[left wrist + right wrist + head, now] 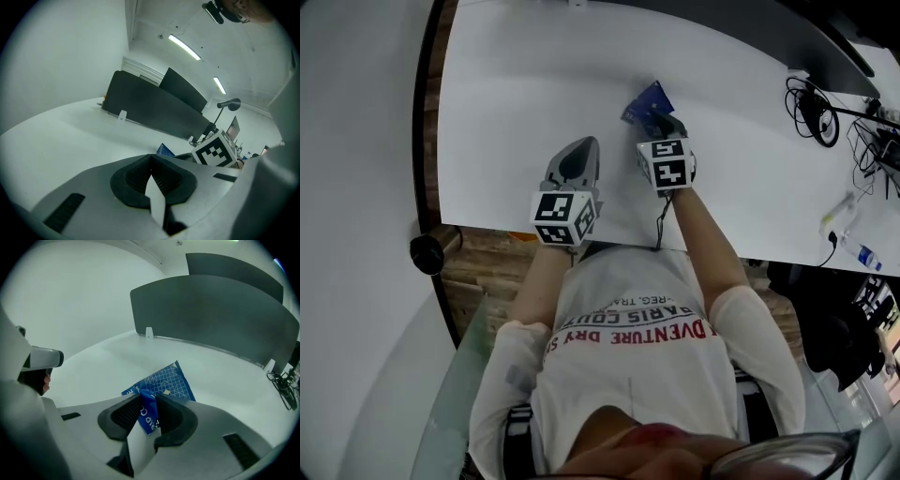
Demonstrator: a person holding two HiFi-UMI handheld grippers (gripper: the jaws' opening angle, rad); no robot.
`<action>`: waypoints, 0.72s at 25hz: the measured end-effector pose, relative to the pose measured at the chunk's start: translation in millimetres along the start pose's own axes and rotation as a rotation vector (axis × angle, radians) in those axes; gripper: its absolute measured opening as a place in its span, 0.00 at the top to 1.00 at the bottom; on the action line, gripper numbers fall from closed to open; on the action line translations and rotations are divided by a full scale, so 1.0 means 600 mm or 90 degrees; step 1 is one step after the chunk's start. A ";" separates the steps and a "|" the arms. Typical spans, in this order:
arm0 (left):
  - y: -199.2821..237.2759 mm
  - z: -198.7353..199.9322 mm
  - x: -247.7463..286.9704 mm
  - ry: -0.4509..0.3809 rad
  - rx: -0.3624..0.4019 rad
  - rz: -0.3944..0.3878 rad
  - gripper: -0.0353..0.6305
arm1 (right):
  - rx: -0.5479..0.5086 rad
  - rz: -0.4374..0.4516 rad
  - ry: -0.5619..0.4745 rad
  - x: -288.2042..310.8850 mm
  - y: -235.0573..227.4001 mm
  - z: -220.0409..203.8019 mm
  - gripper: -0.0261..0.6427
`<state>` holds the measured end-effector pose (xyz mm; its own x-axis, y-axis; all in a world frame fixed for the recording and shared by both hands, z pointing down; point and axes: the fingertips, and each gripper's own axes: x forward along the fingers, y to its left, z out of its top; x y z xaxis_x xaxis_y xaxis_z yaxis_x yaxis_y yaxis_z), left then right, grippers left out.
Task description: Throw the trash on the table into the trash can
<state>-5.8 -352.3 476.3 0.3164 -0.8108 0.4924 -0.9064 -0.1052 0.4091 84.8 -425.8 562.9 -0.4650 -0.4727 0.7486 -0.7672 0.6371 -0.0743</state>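
right tongs pinch a fold of the blue wrapper. the rest of the wrapper lies flat on the table, just past the tips. left tongs are closed tight with nothing in them, just beside the right ones. only a thin bit is held, so i think the wrapper may slip out when it is lifted. the left tongs are close and could bump it. the table's near edge is right behind the tongs. lots of bare table lies to the left and ahead. cables sit far off on the right. no bin shows in any view.
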 end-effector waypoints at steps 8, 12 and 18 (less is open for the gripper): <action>-0.008 0.003 -0.023 -0.019 -0.011 0.022 0.91 | -0.069 0.049 0.002 -0.006 0.032 0.005 0.90; 0.017 -0.005 -0.071 -0.049 -0.035 0.071 0.91 | -0.131 0.111 -0.031 -0.015 0.099 0.028 0.91; 0.087 -0.048 -0.224 -0.105 -0.093 0.197 0.91 | -0.225 0.231 -0.084 -0.048 0.284 0.064 0.91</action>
<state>-87.3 -231.9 453.4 -0.0265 -0.8747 0.4840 -0.8990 0.2326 0.3711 -49.3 -327.1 503.1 -0.7423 -0.2419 0.6249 -0.3615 0.9298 -0.0696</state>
